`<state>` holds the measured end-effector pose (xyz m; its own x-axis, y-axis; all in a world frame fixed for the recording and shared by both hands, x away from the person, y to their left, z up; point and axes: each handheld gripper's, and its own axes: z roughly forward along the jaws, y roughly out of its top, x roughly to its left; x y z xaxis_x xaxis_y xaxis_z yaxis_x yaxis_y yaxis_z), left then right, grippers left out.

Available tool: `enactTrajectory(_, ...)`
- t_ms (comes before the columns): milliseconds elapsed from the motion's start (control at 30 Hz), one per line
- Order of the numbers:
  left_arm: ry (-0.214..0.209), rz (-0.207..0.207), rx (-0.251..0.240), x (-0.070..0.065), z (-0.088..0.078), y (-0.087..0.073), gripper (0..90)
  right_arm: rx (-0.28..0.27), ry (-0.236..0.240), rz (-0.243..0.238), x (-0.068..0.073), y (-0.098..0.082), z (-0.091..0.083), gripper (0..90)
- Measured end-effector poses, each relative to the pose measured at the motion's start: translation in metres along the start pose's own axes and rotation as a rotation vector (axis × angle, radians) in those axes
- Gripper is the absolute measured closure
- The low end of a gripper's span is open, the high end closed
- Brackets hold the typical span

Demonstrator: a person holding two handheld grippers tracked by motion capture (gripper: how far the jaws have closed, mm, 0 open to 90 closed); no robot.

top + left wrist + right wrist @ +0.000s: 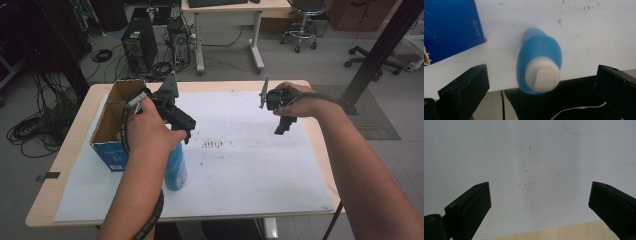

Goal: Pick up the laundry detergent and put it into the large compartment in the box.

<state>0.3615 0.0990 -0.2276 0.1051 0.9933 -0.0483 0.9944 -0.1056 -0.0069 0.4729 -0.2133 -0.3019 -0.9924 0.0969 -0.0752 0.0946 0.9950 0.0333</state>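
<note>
A blue bottle (176, 169) with a white cap stands upright on the white paper, near the table's front left. My left gripper (186, 131) hangs just above it. In the left gripper view I look down on the bottle (539, 57) and its cap (543, 76). The left gripper (541, 72) is open, its jaws wide on either side of the bottle and touching nothing. My right gripper (282, 126) hovers over the paper at the right. It (539, 190) is open with only bare paper between its jaws.
A white paper sheet (250, 170) covers most of the wooden table (60, 165). An open blue cardboard box (111, 127) stands at the left, close beside the bottle, its blue wall (449, 27) near the left jaw. Small pen marks (214, 144) dot the paper's middle.
</note>
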Motion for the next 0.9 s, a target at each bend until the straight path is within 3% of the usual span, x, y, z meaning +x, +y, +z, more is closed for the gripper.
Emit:
enactTrajectory(333,-0.031,0.013,0.021,0.002,0.020,-0.001,0.2,-0.001,-0.003,0.000,0.001,0.000,-0.001,4.2)
enactTrajectory(900,-0.021,0.035,0.030,0.001,0.039,-0.005,0.2,-0.005,-0.002,0.003,0.004,0.002,0.001,4.2)
